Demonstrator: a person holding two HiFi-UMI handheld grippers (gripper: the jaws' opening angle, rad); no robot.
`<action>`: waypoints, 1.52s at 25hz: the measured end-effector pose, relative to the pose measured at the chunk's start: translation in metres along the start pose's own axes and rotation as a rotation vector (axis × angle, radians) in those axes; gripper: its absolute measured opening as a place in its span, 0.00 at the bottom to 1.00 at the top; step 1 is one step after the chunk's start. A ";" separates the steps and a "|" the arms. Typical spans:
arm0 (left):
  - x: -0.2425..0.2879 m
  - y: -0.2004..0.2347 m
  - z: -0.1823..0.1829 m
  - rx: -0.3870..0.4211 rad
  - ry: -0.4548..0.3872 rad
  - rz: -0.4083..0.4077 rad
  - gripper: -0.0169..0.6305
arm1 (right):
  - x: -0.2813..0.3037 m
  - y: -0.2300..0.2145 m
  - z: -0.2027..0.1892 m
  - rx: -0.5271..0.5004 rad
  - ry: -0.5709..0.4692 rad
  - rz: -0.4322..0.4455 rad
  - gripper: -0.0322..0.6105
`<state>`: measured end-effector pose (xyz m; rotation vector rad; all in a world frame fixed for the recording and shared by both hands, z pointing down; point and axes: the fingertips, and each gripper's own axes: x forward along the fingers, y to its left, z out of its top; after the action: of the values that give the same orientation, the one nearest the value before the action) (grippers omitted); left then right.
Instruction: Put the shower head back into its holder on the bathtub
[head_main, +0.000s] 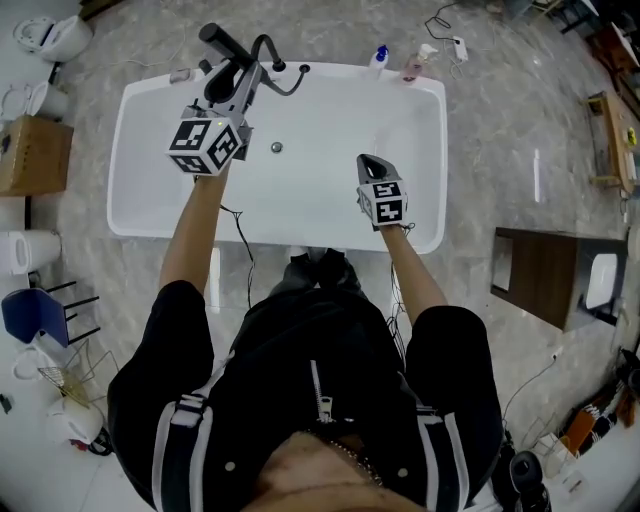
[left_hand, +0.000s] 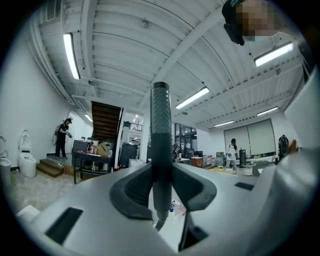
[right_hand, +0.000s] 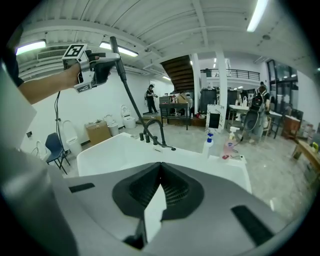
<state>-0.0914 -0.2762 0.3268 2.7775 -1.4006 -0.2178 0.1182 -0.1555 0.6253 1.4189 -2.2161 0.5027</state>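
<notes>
Shower head (left_hand: 160, 120) pinched by left gripper (head_main: 230, 75) near faucet (right_hand: 147, 138); right gripper (right_hand: 160, 167) pressed together; bottles (head_main: 380, 60), perhaps soap, nearby.

Slim dark shower head (left_hand: 161, 125) held near upright above the far left rim of the white bathtub (head_main: 320, 110)

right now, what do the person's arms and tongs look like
The left tongs and right tongs are grey with dark ribbed pads. Each carries a white cube of black square markers. A thin black cable trails from the left one. The sleeves are short and black, with white stripes.
</notes>
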 end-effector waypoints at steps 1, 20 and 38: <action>0.004 0.002 0.004 0.007 -0.009 -0.004 0.23 | 0.000 0.000 -0.002 0.003 0.000 -0.002 0.06; 0.072 0.023 -0.005 0.053 0.005 -0.067 0.23 | -0.013 0.007 -0.014 0.064 0.020 -0.045 0.06; 0.106 0.040 -0.054 0.035 0.062 -0.077 0.23 | -0.014 0.014 -0.032 0.154 0.023 -0.066 0.06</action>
<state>-0.0541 -0.3869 0.3714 2.8422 -1.2980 -0.1085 0.1166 -0.1225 0.6432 1.5506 -2.1438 0.6751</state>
